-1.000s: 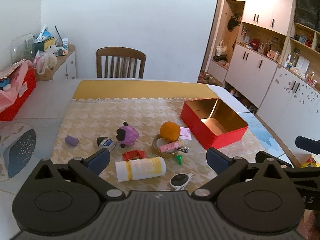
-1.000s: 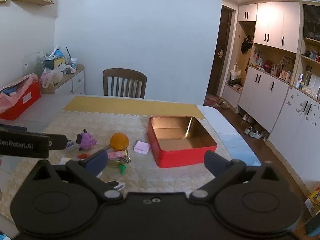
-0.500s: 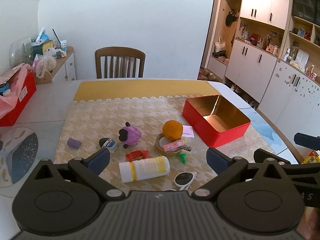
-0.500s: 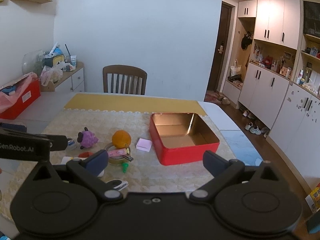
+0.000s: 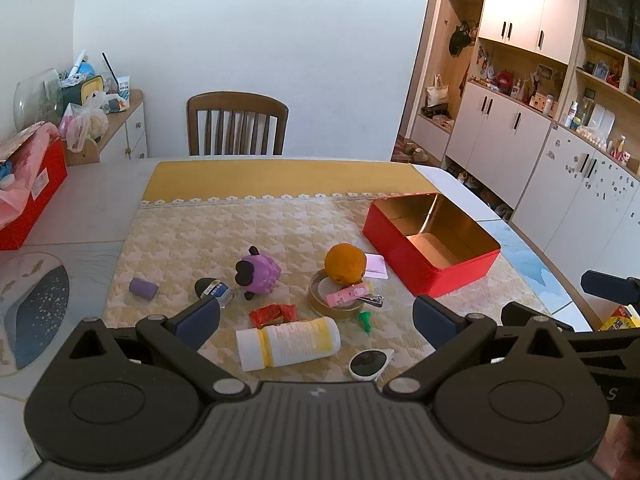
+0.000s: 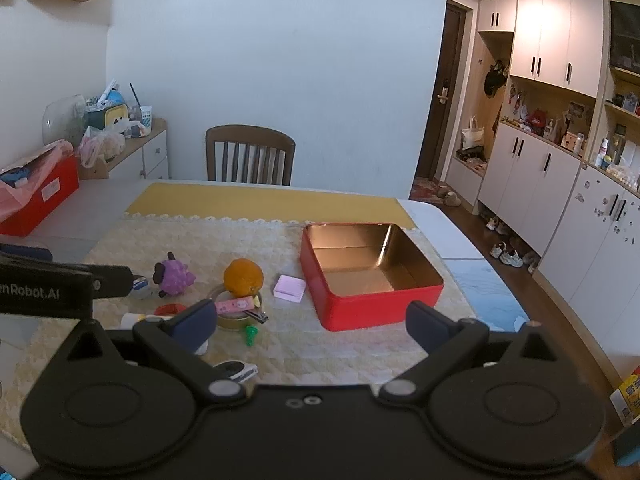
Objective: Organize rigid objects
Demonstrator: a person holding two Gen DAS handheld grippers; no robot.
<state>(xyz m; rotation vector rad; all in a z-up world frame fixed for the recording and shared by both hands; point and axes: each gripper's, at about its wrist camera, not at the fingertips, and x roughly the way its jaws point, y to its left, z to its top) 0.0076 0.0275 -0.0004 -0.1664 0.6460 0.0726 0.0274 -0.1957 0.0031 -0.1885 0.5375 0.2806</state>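
While both grippers, left and right, hang with jaws apart and empty above the near table edge, nothing yet in the red tin, so probably still at the start: choosing a first piece. Scattered on the cloth left of the tin: bottle, orange on a tape roll, plush. Next, likely a descent over the bottle, straddling its width before closing.

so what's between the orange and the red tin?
A pink notepad lies flat between the orange and the red tin; clearest in the right wrist view.
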